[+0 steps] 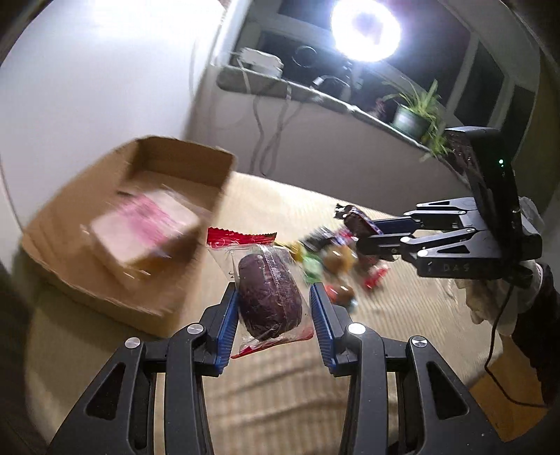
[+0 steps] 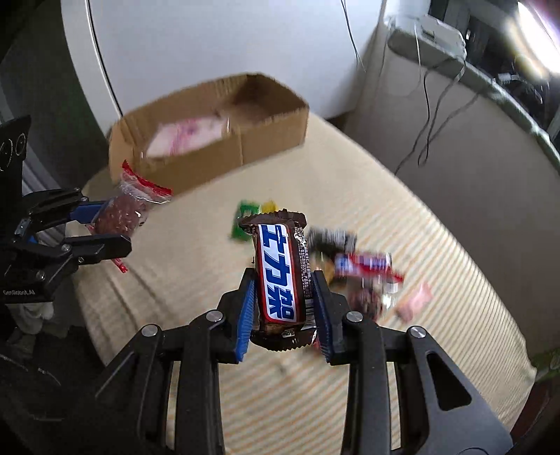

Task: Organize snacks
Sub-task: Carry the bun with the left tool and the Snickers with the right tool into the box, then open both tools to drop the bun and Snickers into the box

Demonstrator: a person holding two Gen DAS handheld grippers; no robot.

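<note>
My left gripper (image 1: 274, 297) is shut on a clear, red-edged packet holding a dark purple-brown cake (image 1: 269, 297), lifted above the striped cloth. It also shows in the right wrist view (image 2: 105, 227) with the cake packet (image 2: 122, 213). My right gripper (image 2: 283, 294) is shut on a brown chocolate bar with a blue and white label (image 2: 280, 273), also lifted. In the left wrist view the right gripper (image 1: 364, 234) holds the bar (image 1: 357, 220) above the snack pile. An open cardboard box (image 1: 105, 252) (image 2: 266, 136) stands at the far left, holding a pink packet (image 1: 147, 220) (image 2: 185, 136).
Several loose snacks (image 1: 329, 262) (image 2: 360, 276) lie on the cream striped cloth (image 1: 280, 385) (image 2: 420, 227). A white wall and a window ledge with cables, a potted plant (image 1: 416, 112) and a bright lamp (image 1: 365, 29) stand behind.
</note>
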